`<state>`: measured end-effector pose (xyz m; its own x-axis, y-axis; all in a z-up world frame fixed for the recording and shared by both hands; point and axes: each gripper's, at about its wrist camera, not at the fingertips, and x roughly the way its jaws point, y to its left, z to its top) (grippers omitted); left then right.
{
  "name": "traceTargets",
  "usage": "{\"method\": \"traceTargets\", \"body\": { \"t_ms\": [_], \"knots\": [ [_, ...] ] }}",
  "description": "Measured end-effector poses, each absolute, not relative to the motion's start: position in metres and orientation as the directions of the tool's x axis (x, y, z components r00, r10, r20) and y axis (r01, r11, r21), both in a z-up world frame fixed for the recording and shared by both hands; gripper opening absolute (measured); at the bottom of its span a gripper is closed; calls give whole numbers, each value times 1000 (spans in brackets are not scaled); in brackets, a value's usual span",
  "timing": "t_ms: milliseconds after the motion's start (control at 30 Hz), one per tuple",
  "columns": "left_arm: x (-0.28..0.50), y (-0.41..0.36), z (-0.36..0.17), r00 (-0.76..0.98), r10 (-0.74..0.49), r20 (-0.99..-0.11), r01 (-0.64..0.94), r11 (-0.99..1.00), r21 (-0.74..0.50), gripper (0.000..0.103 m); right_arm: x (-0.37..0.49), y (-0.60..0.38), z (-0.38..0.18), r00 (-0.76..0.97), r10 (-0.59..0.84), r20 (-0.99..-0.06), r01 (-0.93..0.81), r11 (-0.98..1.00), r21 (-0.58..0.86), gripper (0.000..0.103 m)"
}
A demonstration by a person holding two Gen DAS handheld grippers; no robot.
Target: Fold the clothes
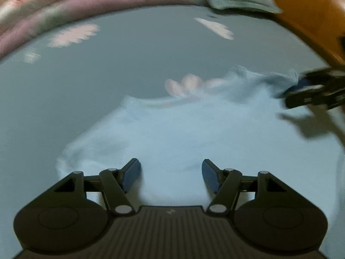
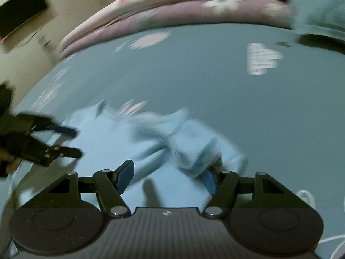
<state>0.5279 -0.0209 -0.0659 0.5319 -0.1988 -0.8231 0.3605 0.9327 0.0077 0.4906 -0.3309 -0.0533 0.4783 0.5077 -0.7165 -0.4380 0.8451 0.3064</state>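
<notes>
Left wrist view: the left gripper [image 1: 171, 176] hangs with jaws apart over the light blue garment [image 1: 172, 133] on the bedsheet [image 1: 129, 64]; the right gripper [image 1: 301, 90] sits at 3 o'clock.

Right wrist view: the right gripper [image 2: 167, 178] is spread wide and empty, with bunched cloth at 1 o'clock against its right finger. The blur suggests haste, so that finger could snag and drag the fold.

both tools, left [image 1: 171, 178] and right [image 2: 167, 178], gape wide.
</notes>
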Motion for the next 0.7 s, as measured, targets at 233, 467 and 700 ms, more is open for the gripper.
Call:
{"method": "traceTargets", "body": {
  "t_ms": [233, 467, 700],
  "knots": [
    [490, -17, -31, 573, -268, -774, 409, 912, -13, 66, 452, -343, -36, 587, 467, -661, -408, 876, 257, 70],
    [472, -32, -53, 501, -319, -804, 469, 881, -58, 69, 383, -310, -58, 519, 440, -733, -519, 843, 139, 46],
    [450, -2, -61, 536, -255, -805, 375, 926, -44, 71, 341, -335, -65, 553, 373, -745, -404, 902, 152, 39]
  ]
}}
